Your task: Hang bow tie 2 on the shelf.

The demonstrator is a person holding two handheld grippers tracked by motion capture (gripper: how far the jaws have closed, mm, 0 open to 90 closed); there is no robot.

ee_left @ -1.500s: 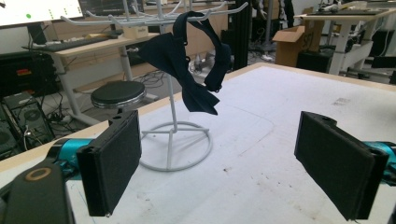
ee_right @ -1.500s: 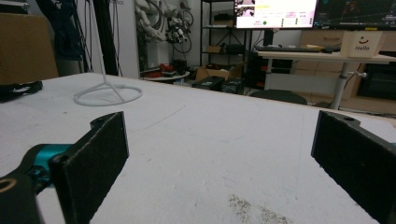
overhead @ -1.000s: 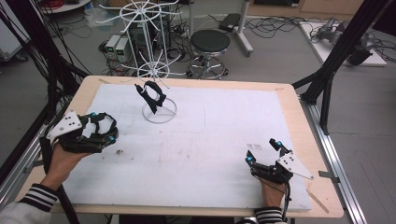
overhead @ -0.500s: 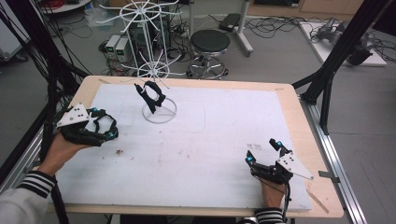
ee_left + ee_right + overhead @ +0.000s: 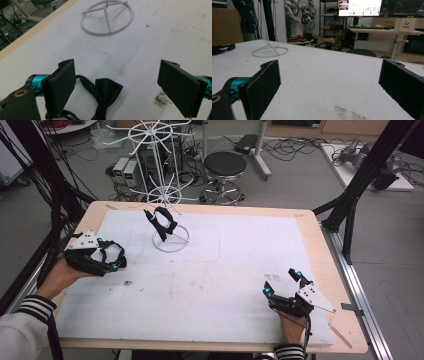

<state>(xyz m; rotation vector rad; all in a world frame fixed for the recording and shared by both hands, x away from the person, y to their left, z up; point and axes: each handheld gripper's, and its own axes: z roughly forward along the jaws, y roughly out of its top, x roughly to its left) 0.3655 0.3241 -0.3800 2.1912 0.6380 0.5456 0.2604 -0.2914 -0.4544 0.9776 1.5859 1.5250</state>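
A white mat (image 5: 240, 270) is covering most of the wooden table (image 5: 320, 235), stained here and there. Near its far left part a white wire stand (image 5: 170, 239) is sitting on its ring base, and a black bow tie (image 5: 161, 221) is hanging on its post.

At the left edge of the mat a person's left hand is holding the left gripper (image 5: 116, 257) low over the surface, its jaws spread wide and pinching nothing. In the left gripper view another black bow tie (image 5: 100, 97) is lying flat on the mat between those jaws, closer to the left pad, touching neither as far as I can tell.

Near the front right corner the right gripper (image 5: 282, 282) is resting on the mat, its jaws also standing wide apart with bare mat between them.
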